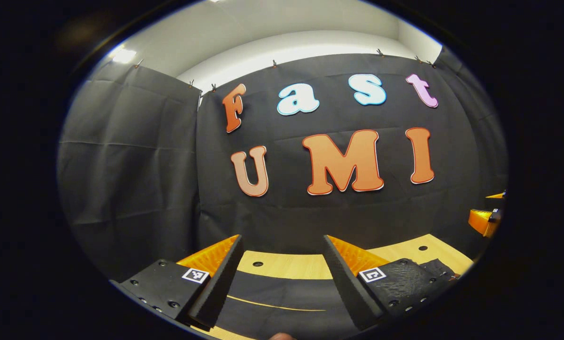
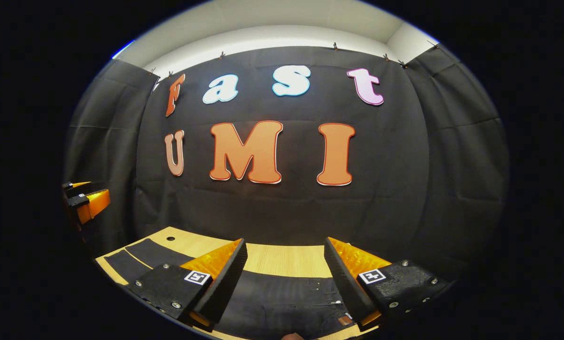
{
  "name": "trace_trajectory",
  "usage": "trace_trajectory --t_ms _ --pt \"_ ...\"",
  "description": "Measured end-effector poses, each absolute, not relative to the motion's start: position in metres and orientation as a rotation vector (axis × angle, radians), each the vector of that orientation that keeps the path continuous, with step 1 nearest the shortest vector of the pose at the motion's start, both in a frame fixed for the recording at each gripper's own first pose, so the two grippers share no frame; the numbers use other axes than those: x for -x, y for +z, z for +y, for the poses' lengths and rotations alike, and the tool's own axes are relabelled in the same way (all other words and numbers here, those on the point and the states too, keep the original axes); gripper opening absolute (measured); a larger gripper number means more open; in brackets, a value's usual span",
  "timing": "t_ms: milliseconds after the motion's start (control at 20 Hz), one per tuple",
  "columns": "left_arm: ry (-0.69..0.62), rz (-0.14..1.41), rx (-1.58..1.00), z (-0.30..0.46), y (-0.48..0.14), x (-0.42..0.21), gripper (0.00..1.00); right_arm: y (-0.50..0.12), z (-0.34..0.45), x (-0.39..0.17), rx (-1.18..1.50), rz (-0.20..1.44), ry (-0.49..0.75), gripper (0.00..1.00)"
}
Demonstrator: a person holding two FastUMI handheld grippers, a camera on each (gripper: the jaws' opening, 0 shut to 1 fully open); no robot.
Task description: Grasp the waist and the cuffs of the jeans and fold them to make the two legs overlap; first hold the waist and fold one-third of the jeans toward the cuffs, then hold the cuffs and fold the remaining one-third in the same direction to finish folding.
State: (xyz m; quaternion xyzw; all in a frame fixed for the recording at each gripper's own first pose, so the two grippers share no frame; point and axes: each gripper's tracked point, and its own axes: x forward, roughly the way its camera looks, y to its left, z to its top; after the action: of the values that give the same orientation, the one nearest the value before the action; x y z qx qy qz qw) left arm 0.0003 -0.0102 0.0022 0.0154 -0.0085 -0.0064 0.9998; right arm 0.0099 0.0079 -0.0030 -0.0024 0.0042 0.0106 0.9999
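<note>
Both grippers hang over the table w/ jaws spread, nothing held. Left gripper view: black jeans legs laid flat. Right gripper view: waist end w/ a brown patch.

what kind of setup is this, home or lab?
Likely a lab recording booth, not a home: black cloth walls clipped up on all sides, a light wooden table with drilled holes, and dark jeans laid out flat below both open grippers.
</note>
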Motion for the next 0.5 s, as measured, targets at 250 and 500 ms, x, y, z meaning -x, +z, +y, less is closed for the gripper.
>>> trace_trajectory --t_ms 250,500 --pt "-0.051 -0.033 -0.03 0.003 0.008 -0.018 1.0 0.005 0.027 -0.012 -0.016 0.002 -0.005 0.98" --pt "-0.085 -0.039 -0.019 0.017 0.003 -0.041 1.0 0.011 0.051 -0.016 0.005 -0.006 -0.019 0.98"
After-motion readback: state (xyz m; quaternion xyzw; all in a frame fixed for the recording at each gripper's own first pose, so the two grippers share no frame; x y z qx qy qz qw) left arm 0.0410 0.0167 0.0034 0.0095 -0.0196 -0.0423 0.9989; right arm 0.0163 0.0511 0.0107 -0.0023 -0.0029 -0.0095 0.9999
